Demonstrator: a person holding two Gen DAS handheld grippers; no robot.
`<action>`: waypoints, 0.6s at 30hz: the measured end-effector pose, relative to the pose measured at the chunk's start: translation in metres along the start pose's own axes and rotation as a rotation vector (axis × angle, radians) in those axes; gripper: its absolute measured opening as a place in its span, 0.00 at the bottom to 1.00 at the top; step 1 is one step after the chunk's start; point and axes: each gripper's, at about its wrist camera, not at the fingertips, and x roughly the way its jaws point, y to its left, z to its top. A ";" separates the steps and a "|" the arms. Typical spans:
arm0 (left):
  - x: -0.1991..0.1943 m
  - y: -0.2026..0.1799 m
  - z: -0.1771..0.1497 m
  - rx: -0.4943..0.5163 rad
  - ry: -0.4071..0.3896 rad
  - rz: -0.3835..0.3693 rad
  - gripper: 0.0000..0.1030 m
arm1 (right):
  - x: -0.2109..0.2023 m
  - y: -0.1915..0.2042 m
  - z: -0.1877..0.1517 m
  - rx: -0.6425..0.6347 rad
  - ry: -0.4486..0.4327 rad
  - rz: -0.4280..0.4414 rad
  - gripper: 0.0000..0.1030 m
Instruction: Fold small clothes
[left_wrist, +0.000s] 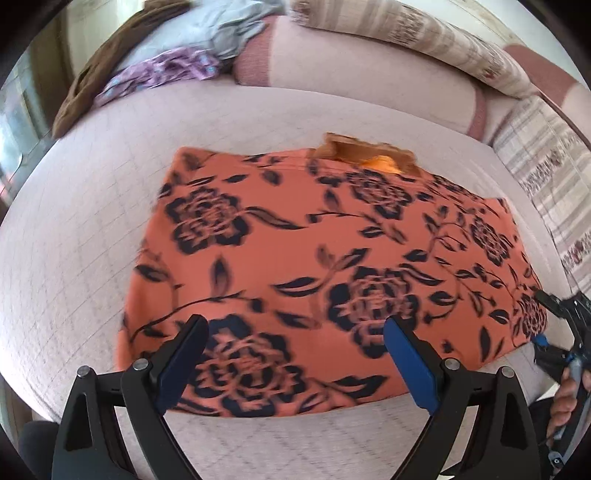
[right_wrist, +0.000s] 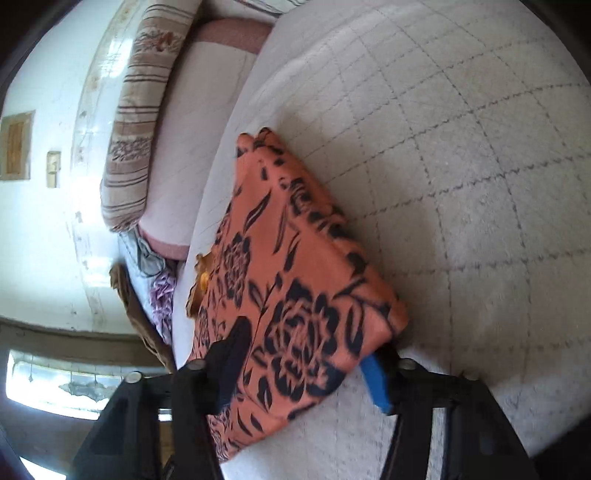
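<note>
An orange garment with black flowers (left_wrist: 314, 258) lies spread across the quilted bed (left_wrist: 92, 221), partly folded, with a paler inner layer showing at its far edge. My left gripper (left_wrist: 295, 354) hangs over the near hem, its jaws spread wide and holding nothing. My right gripper (right_wrist: 303, 365) is turned on its side at the garment's right edge, its jaws set apart on either side of the layered cloth, one above and one below; I cannot tell whether they are already nipping it. The danger, as I judge it, is taking only the top layer: lift then and the fold would slide open, or the corner would drag and bunch. A heap of other clothes (left_wrist: 166, 62) waits by the pillows (left_wrist: 424, 40), well apart from the work.
</note>
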 end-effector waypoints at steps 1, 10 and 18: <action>0.001 -0.007 0.001 0.015 -0.003 -0.001 0.93 | 0.000 0.003 0.001 -0.011 -0.005 -0.005 0.47; 0.017 -0.064 0.006 0.113 -0.002 -0.016 0.93 | -0.014 0.047 -0.014 -0.305 -0.082 -0.232 0.14; 0.055 -0.076 0.000 0.207 0.060 0.063 0.93 | -0.047 0.042 0.009 -0.279 -0.124 -0.240 0.79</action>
